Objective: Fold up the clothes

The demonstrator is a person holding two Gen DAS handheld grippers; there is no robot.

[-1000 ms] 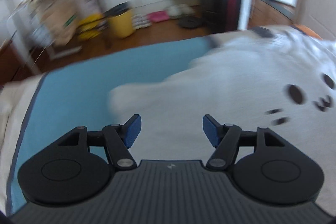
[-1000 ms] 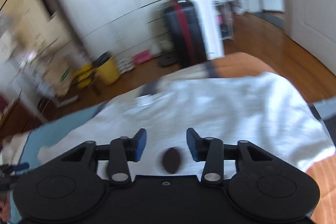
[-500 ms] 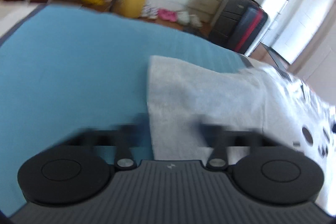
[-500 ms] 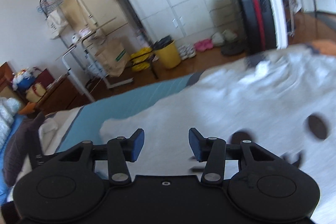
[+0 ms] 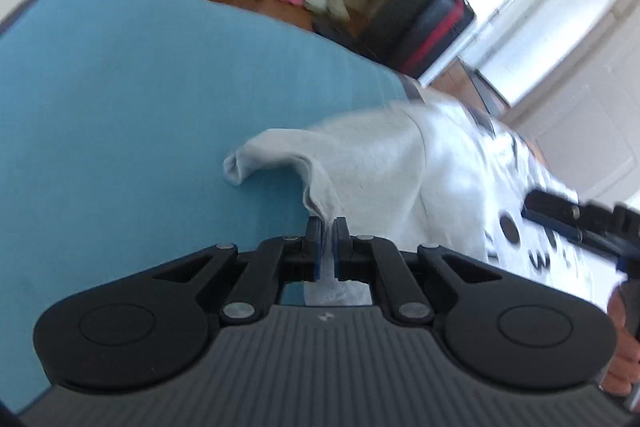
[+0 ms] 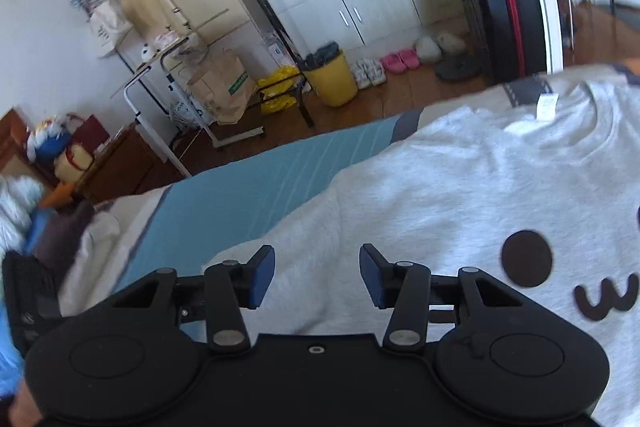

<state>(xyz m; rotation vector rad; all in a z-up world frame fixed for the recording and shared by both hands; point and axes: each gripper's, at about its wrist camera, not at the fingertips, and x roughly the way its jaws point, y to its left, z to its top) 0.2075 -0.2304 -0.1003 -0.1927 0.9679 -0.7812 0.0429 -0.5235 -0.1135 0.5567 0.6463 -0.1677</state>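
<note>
Now the left gripper (image 5: 326, 241) has its 2 blue pads pinched together on the sleeve (image 5: 320, 163) of the grey T-shirt (image 6: 460, 195) — half a second ago that view was a blur and no grip on the cloth could be made out. A strip of fabric runs between the pads and back toward the gripper body, and the sleeve is lifted into a ridge above the blue bedcover (image 5: 120, 99), its open cuff drooping to the left of the pinch.

The right gripper (image 6: 318, 277) hangs over the T-shirt with its pads spread wide and nothing between them — as wide as 0.5 s ago. It now sits nearer the shirt's left edge, with the dark dot and "w" of the print (image 6: 560, 279) off to its right. The T-shirt lies spread face-up on the bedcover, collar and label (image 6: 546, 107) at the far side.

Beyond the bedcover stand a yellow bin (image 6: 332, 79) and a black suitcase (image 6: 504, 11).
</note>
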